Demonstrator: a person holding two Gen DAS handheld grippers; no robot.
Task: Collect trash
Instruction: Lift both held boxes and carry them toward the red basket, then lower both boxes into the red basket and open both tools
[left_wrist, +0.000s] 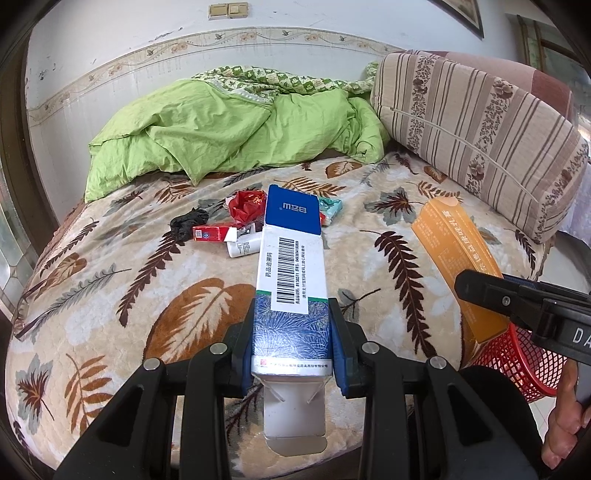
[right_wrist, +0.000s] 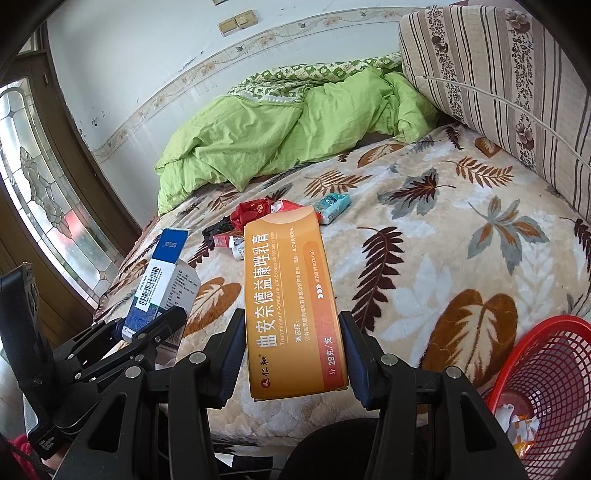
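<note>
My left gripper (left_wrist: 293, 343) is shut on a blue and white medicine box (left_wrist: 291, 266) with a barcode, held above the bed with both end flaps open. My right gripper (right_wrist: 295, 354) is shut on an orange ointment box (right_wrist: 291, 295), also lifted over the bed's near edge. That orange box (left_wrist: 458, 266) appears at the right of the left wrist view, and the blue box (right_wrist: 162, 284) at the left of the right wrist view. Farther back on the bed lies a trash pile: a red wrapper (left_wrist: 245, 206), a red cigarette pack (left_wrist: 210, 233), a white tube (left_wrist: 243, 246), a black scrap (left_wrist: 186, 220) and a teal packet (right_wrist: 332, 206).
A red mesh basket (right_wrist: 546, 384) with some scraps inside stands off the bed's near right corner. A green quilt (left_wrist: 229, 125) is bunched at the back and a striped cushion (left_wrist: 480, 122) leans at the right. A leaf-patterned blanket (left_wrist: 110, 295) covers the bed. A hand (left_wrist: 565, 421) shows at lower right.
</note>
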